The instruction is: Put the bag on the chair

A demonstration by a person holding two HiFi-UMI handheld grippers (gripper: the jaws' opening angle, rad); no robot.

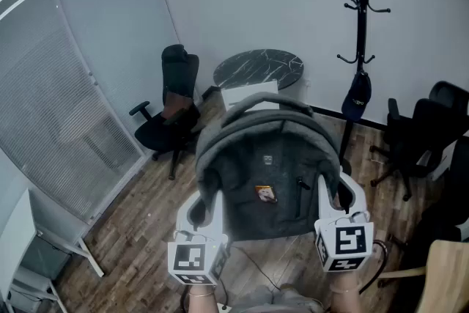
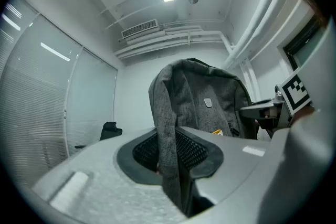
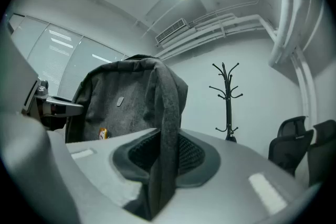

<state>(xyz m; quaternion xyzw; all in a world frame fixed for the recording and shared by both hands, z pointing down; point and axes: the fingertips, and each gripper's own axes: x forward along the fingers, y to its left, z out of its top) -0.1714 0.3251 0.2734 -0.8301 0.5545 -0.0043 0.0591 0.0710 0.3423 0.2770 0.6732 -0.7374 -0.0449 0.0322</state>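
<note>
A grey backpack [image 1: 267,172] hangs in the air in front of me, held by its two shoulder straps. My left gripper [image 1: 207,196] is shut on the left strap [image 2: 169,160], which runs up between its dark pads to the bag [image 2: 210,102]. On the other side, my right gripper [image 1: 341,194] is shut on the right strap [image 3: 167,139], with the bag [image 3: 118,105] to its left. A black office chair [image 1: 174,106] stands on the wood floor beyond the bag, to the left by the glass wall.
A round dark marble table [image 1: 258,68] with a white box [image 1: 249,94] in front of it stands behind the bag. A black coat rack [image 1: 359,26] with a dark cap [image 1: 357,97] is at the right, with more black chairs [image 1: 429,128] beside it. A white desk [image 1: 22,231] is at the lower left.
</note>
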